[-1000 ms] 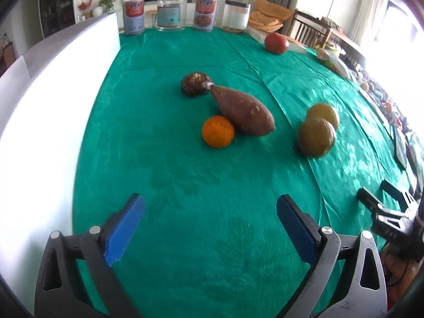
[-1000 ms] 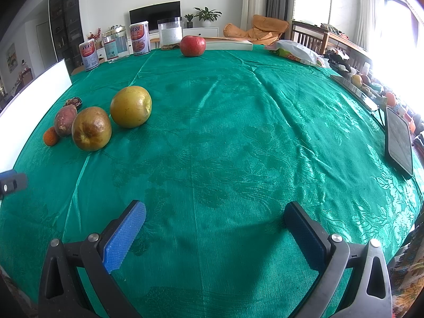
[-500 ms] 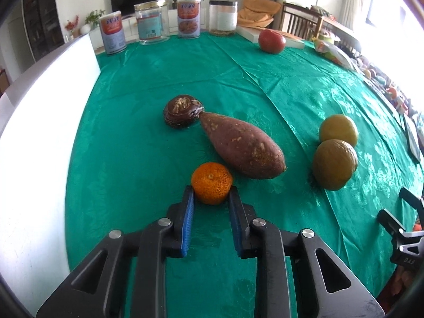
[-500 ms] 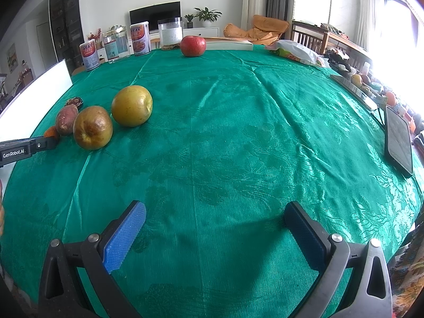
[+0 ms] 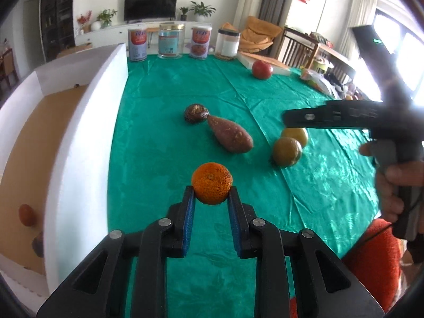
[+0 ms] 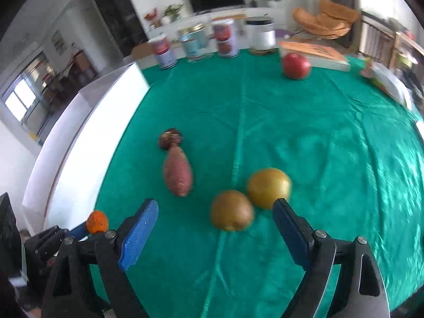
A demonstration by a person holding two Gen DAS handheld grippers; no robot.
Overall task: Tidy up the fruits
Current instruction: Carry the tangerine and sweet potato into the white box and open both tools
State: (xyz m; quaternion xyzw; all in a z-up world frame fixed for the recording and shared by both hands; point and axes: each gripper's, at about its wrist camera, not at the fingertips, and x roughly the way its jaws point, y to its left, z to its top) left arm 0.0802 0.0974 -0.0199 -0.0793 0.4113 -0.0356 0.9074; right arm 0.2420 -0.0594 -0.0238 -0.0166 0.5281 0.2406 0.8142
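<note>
My left gripper (image 5: 211,194) is shut on a small orange (image 5: 211,182) and holds it above the green tablecloth (image 5: 159,143); the orange also shows in the right wrist view (image 6: 97,221). My right gripper (image 6: 214,214) is open, just in front of a brownish pear (image 6: 232,210) with a yellow pear (image 6: 269,187) behind it. A sweet potato (image 6: 177,174) and a dark brown round thing (image 6: 169,138) lie to their left. A red apple (image 6: 296,66) sits far back. A white box (image 5: 79,137) stands at the left.
Inside the box lie a small reddish fruit (image 5: 26,214) and a dark item (image 5: 38,243). Three cans (image 5: 169,41) and a white jar (image 5: 228,43) stand at the table's far edge, beside a flat board (image 6: 315,53). The right-hand tool (image 5: 371,118) hovers over the pears.
My left gripper lifted the orange off the cloth and drew back toward the box. My right gripper swung left and forward to the two pears, still open.
</note>
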